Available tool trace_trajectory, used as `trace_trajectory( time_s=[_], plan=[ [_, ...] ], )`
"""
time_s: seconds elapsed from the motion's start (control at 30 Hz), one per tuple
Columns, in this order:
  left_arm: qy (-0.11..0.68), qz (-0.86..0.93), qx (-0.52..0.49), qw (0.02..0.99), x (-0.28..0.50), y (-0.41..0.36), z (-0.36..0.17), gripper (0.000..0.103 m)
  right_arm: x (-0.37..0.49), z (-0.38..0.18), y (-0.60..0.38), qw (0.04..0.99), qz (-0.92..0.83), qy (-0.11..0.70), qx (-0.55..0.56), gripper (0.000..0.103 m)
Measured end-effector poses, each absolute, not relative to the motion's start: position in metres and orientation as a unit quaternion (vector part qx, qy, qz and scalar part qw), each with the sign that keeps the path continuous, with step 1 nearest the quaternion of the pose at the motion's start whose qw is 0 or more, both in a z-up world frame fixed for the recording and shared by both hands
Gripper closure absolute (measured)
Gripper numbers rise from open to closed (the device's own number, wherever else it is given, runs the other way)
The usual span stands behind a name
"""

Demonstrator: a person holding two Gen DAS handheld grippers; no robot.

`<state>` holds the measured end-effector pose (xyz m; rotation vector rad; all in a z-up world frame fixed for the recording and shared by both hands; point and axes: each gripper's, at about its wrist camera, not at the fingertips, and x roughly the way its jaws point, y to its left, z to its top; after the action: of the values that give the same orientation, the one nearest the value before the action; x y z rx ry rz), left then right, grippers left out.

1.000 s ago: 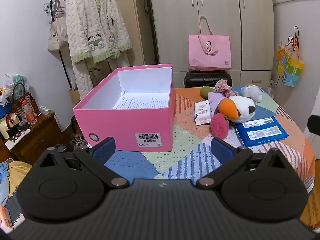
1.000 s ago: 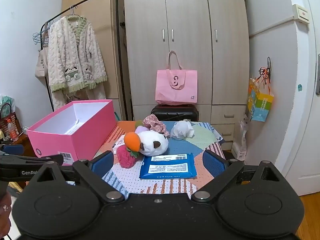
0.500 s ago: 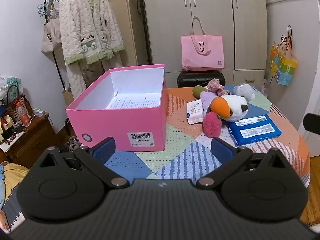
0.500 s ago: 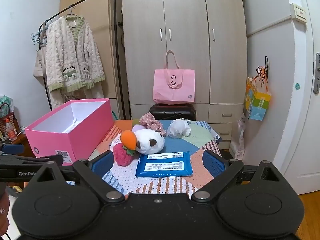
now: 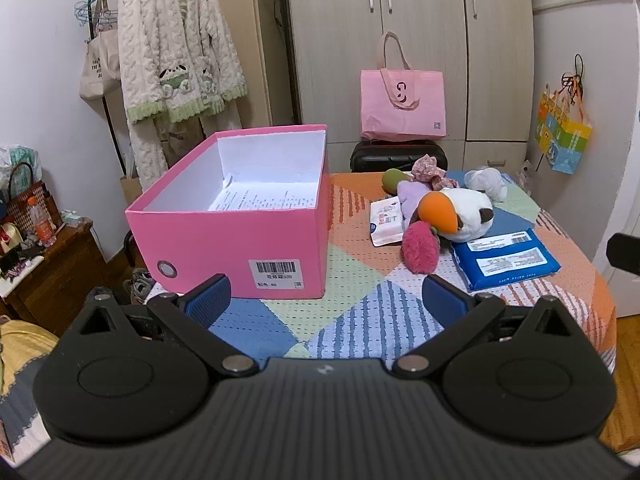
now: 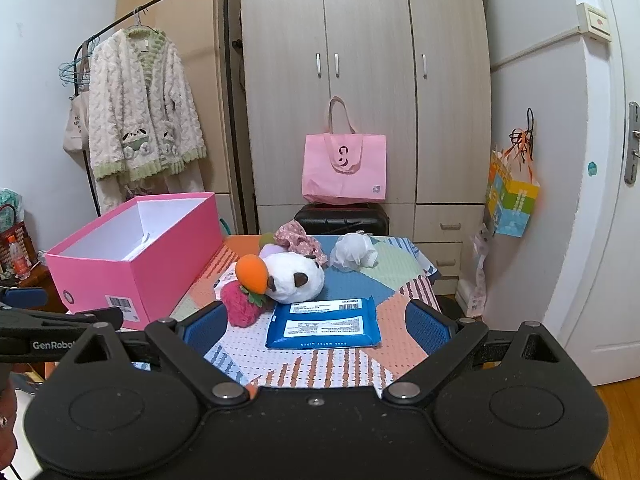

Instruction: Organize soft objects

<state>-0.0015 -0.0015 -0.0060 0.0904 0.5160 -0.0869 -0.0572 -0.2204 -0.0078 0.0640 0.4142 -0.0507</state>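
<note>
An open pink box (image 5: 244,236) (image 6: 132,256) stands on the left of the patchwork table (image 5: 352,312), holding only a printed paper sheet. To its right lies a heap of soft things: a white plush with an orange beak (image 5: 456,210) (image 6: 292,276), a pink plush strawberry (image 5: 420,250) (image 6: 242,308), a purple plush (image 5: 412,196), a floral cloth (image 5: 428,168) (image 6: 298,240), a white puff (image 5: 486,182) (image 6: 354,252). A blue wipes pack (image 5: 504,258) (image 6: 324,324) and a small white pack (image 5: 386,216) lie flat. My left gripper (image 5: 326,294) and right gripper (image 6: 316,326) hover open above the table's near edge, holding nothing.
A pink tote bag (image 6: 344,168) sits on a black suitcase (image 6: 342,218) behind the table, before a wardrobe. A clothes rack with a fluffy robe (image 5: 176,48) stands at the left, a low cluttered cabinet (image 5: 44,264) beside it. A white door (image 6: 600,200) is at right.
Both grippers have drawn back and up a little from the table, so the box and the toys look smaller. Nothing on the table has moved.
</note>
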Motion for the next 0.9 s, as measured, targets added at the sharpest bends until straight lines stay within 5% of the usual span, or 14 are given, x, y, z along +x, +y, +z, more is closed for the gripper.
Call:
trace_trajectory(
  time_s=[0.9],
  plan=[
    [0.228,-0.034,0.025,0.973,0.002,0.007,-0.016,0.0,-0.054,-0.014,-0.219,0.976,-0.03,0.215,0.025,0.005]
  ],
)
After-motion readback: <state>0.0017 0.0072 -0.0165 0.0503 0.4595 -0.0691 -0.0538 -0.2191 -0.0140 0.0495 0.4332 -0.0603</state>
